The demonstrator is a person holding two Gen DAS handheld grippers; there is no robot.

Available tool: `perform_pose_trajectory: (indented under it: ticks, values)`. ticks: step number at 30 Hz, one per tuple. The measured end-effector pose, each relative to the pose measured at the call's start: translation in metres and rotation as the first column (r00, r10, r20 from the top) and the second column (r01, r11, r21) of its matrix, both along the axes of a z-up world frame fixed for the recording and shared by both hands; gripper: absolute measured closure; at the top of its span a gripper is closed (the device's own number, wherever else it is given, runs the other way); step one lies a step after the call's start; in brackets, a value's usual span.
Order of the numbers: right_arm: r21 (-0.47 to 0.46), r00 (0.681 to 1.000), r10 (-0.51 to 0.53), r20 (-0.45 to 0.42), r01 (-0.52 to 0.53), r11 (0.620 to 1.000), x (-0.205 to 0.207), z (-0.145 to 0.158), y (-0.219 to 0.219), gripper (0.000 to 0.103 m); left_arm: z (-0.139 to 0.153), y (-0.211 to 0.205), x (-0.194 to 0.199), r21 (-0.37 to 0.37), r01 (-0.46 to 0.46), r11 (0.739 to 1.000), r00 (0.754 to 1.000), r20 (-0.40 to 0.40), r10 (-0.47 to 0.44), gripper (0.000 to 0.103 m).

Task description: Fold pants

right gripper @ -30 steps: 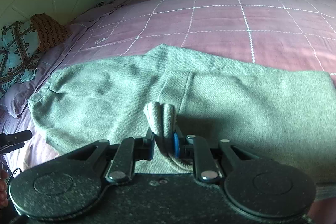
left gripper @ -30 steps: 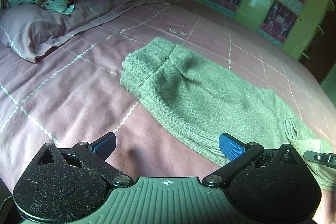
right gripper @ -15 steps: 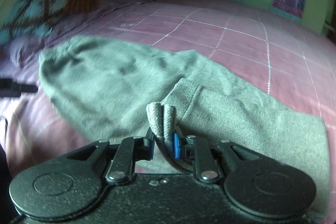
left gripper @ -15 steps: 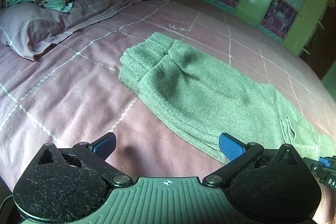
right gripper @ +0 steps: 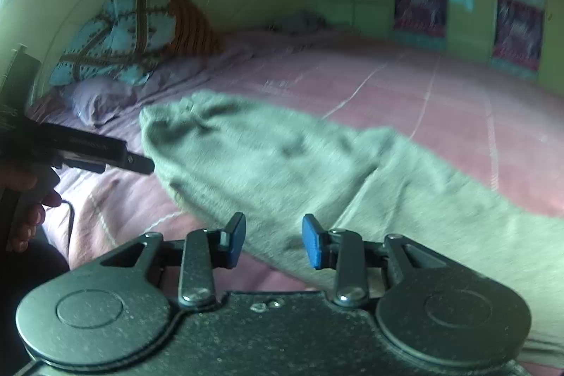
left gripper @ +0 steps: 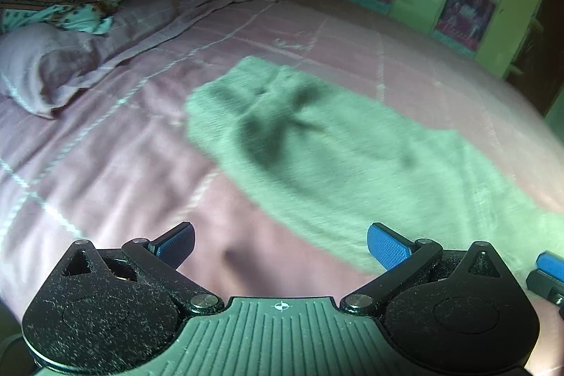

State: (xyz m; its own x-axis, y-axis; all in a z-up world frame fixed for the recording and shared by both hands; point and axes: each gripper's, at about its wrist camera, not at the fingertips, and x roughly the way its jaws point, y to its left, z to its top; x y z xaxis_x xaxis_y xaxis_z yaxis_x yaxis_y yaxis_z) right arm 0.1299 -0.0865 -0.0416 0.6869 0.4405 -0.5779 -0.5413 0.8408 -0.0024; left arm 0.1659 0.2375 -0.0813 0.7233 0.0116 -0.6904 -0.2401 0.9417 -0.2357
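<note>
So a second ago the right gripper [right gripper: 274, 240] had a bunched fold of the grey-green pants [right gripper: 282, 164] pinched between its pads. Now it has let go: the jaws are opening, a clear gap between the blue pads, nothing clamped, the cloth just lying under and beyond them. The pants are stretched out flat on the pink checked bedspread [right gripper: 405, 83], and they look more diagonal in the right wrist view than before. The left gripper [left gripper: 280, 245] is wide open and empty like earlier, over the bedspread just beside the pants' near edge.
</note>
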Motion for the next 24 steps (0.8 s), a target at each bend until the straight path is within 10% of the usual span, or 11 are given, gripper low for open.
perform_pose_trajectory:
  ticks: [6, 11, 19, 20, 21, 24]
  values:
    - [0.076, 0.968, -0.250, 0.028, 0.247, 0.966, -0.005, 0.017, -0.094, 0.070, 0.010, -0.071, 0.020, -0.180, 0.207, 0.962, 0.977, 0.079, -0.196, 0.000]
    - [0.153, 0.847, -0.531, -0.012, 0.526, 0.836, -0.014, 0.018, -0.195, 0.068, -0.013, -0.119, 0.046, -0.318, 0.290, 0.903, 0.952, -0.004, -0.307, 0.020]
    - [0.257, 0.766, -0.609, -0.206, 0.643, 0.722, -0.027, -0.009, -0.268, 0.068, -0.030, -0.134, 0.064, -0.456, 0.279, 0.845, 0.939, -0.053, -0.339, 0.020]
    - [0.254, 0.766, -0.605, -0.218, 0.643, 0.723, -0.028, -0.012, -0.267, 0.067, -0.032, -0.135, 0.065, -0.469, 0.287, 0.835, 0.936, -0.050, -0.350, 0.030]
    - [0.234, 0.767, -0.598, -0.232, 0.641, 0.731, -0.025, -0.016, -0.265, 0.067, -0.037, -0.137, 0.067, -0.497, 0.290, 0.818, 0.930, -0.056, -0.364, 0.060]
    - [0.192, 0.783, -0.559, -0.273, 0.614, 0.766, -0.021, -0.025, -0.261, 0.067, -0.053, -0.138, 0.068, -0.547, 0.258, 0.796, 0.933, -0.072, -0.352, 0.075]
